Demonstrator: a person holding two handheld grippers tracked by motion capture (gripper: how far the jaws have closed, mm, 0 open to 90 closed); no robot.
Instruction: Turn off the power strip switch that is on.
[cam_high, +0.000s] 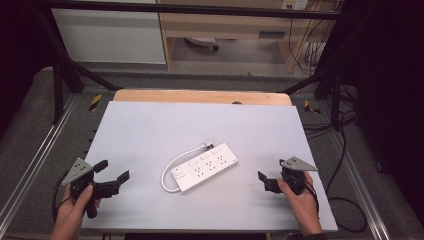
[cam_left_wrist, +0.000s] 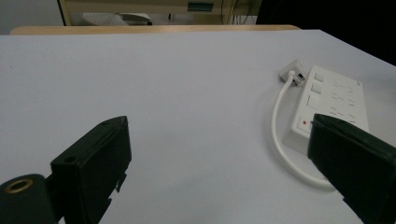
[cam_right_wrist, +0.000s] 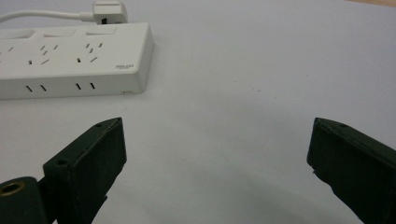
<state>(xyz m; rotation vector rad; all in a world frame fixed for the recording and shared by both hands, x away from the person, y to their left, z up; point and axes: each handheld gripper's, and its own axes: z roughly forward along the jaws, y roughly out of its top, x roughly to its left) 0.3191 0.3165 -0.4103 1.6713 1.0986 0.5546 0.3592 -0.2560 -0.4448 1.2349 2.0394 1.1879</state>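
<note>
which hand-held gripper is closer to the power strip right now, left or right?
Right, by a little. The right hand-held gripper sits just off the power strip's socket end, jaws open. The left hand-held gripper is farther out, beyond the looped cable end, also open. Neither touches it.

Power strip (cam_high: 206, 167): white plastic, smooth, slight sheen; cord (cam_high: 172, 170) white, rubbery-looking, smooth. Counter (cam_high: 150, 130): pale grey top, matt, smooth; far edge looked like light wood. Left gripper (cam_high: 111, 175) and right gripper (cam_high: 267, 181): black plastic jaws, matt; grey plates on top looked like dull metal.
</note>
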